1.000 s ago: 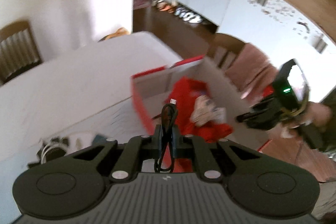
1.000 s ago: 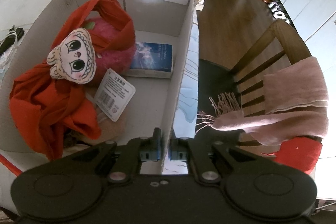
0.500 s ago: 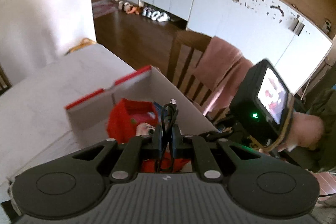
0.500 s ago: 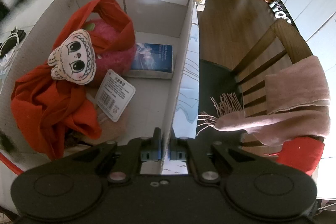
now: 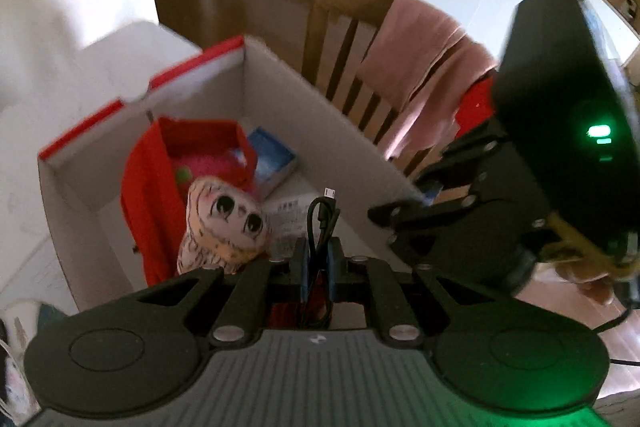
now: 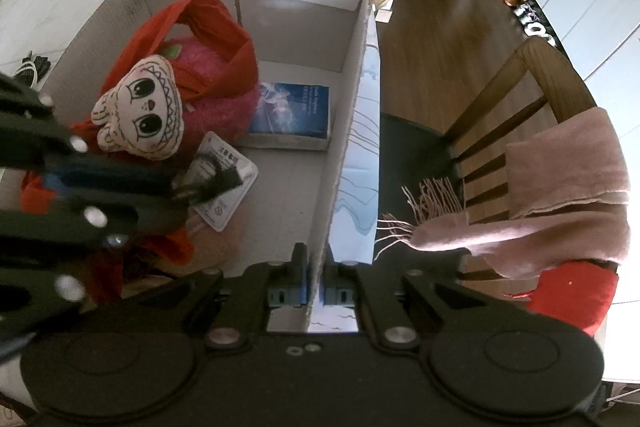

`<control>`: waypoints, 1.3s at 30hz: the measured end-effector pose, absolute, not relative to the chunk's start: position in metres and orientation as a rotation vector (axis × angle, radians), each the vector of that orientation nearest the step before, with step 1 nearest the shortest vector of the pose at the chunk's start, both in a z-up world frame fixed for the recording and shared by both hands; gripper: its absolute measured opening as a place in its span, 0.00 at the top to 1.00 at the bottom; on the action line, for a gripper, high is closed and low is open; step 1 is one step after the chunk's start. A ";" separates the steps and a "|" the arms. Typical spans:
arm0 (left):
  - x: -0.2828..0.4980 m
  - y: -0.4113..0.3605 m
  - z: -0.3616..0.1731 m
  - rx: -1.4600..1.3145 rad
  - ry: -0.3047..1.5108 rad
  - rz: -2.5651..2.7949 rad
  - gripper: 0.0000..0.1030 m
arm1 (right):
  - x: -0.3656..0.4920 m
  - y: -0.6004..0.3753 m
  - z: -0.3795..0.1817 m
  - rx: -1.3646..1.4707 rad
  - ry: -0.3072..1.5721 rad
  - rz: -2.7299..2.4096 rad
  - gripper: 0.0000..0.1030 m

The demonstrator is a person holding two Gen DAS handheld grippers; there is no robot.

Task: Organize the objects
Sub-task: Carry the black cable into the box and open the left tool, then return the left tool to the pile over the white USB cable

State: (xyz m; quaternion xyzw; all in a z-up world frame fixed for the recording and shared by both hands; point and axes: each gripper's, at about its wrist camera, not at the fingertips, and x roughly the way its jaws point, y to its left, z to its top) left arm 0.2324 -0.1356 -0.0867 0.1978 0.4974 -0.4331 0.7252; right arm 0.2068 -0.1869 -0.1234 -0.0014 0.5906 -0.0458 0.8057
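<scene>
A coiled black cable [image 5: 320,227] sits clamped between the pads of the left gripper [image 5: 318,263], its loop and small plug standing up past the fingertips; in the right wrist view the same cable [image 6: 216,183] hangs over the inside of the cardboard box [image 6: 352,75], above a white tag [image 6: 224,187] lying on the box floor; just beyond the left gripper's tips is a cream doll-faced plush [image 5: 224,227], resting on a red cloth bag [image 5: 148,187] with something pink and fuzzy [image 6: 224,99] inside it; further ahead, against the far wall of the box, lies a blue book [image 6: 292,115].

The right gripper [image 6: 316,279] is closed on the box's near side wall, one pad inside and one outside, the thin card pinched between them; to its right, past the table edge, stands a wooden chair [image 6: 540,83] draped with a pink fringed scarf [image 6: 560,187]; a red cushion [image 6: 572,295] shows below the scarf.
</scene>
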 end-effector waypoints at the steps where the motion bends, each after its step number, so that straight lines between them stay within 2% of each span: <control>1: 0.234 -0.134 -0.089 0.421 1.113 -0.958 0.92 | 0.207 -0.187 -0.124 -0.003 1.264 -0.098 0.96; 10: 0.233 -0.124 -0.103 0.417 1.163 -0.956 0.92 | 0.207 -0.187 -0.123 0.002 1.264 -0.098 0.96; 14: 0.229 -0.122 -0.101 0.435 1.152 -0.967 0.87 | 0.206 -0.187 -0.124 0.001 1.264 -0.099 0.96; 16: 0.228 -0.123 -0.100 0.430 1.155 -0.973 0.76 | 0.206 -0.187 -0.124 0.001 1.263 -0.100 0.96; 17: 0.226 -0.122 -0.099 0.426 1.154 -0.976 0.64 | 0.206 -0.187 -0.124 0.000 1.263 -0.101 0.96; 18: 0.225 -0.122 -0.098 0.423 1.150 -0.977 0.45 | 0.206 -0.186 -0.124 0.000 1.264 -0.101 0.96; 20: 0.220 -0.120 -0.095 0.417 1.127 -0.984 0.30 | 0.206 -0.186 -0.124 0.001 1.264 -0.101 0.96; 28: 0.214 -0.099 -0.068 0.401 1.059 -0.996 0.30 | 0.206 -0.187 -0.124 -0.004 1.264 -0.101 0.96; 39: 0.225 -0.028 -0.030 0.270 0.982 -0.890 0.30 | 0.205 -0.187 -0.125 -0.010 1.268 -0.102 0.95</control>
